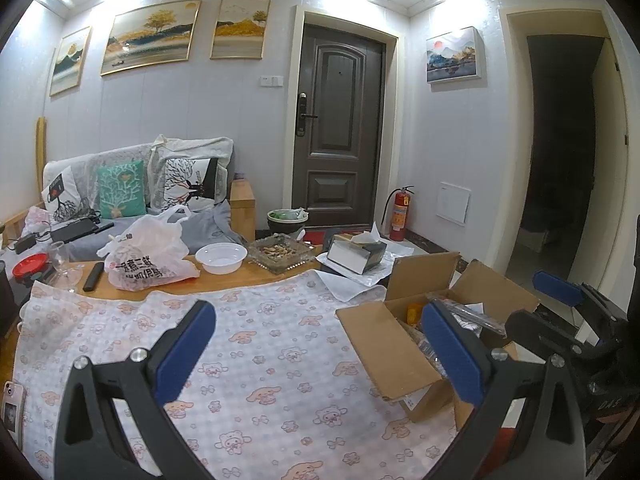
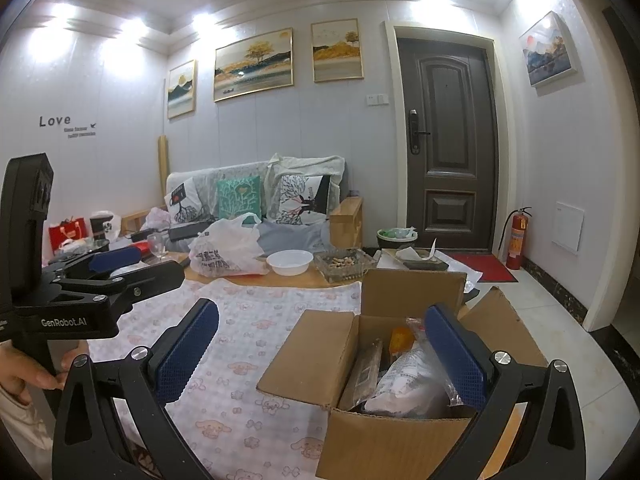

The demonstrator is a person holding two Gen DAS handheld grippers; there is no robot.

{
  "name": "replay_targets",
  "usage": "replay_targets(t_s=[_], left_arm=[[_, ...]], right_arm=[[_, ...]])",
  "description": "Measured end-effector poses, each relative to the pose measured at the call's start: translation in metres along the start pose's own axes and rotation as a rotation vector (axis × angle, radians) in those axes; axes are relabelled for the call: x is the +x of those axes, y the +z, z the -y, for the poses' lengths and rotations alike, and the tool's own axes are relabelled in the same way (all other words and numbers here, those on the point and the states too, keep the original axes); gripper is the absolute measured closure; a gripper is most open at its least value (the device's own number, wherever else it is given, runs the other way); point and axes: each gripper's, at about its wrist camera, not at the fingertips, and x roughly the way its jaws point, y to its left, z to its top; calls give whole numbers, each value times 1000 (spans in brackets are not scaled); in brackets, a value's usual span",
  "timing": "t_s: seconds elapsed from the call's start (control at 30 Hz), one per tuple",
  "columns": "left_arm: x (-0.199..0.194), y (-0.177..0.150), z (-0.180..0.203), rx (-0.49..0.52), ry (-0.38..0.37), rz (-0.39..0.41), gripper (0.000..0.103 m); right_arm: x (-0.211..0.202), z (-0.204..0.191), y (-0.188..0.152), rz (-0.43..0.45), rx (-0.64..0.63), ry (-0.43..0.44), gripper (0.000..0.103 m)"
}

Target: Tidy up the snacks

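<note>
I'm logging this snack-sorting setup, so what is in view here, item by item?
cardboard box: 1, brown, open, table's right edge
snack packets: several, clear and orange, inside box
tablecloth: 1, white-pink cartoon print, on table
plastic bag: 1, white, far side
bowl: 1, white, beside bag
glass tray: 1, clear, right of bowl
tissue box: 1, dark, far right
left gripper: fingers blue, open
right gripper: fingers blue, open

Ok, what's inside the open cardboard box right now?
The open brown cardboard box holds a clear white-filled plastic bag, a dark long packet and an orange packet. Anything beneath them is covered.
</note>
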Motion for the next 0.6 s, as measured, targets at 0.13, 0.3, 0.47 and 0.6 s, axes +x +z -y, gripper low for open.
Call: replay_targets(t_s=[0.13,0.3,0.47,0.6], left_arm=[[0,0,0,1,1,0,1],[0,-1,1,1,-1,-2,1],[0,-1,1,2,-1,-1,1],[0,-1,1,1,-2,-3,1]], right_arm=[[2,2,-3,0,2,-1,0],[3,3,-6,0,2,-3,0],[3,2,-6,0,3,-3,0],[3,1,-6,-1,2,-3,0]])
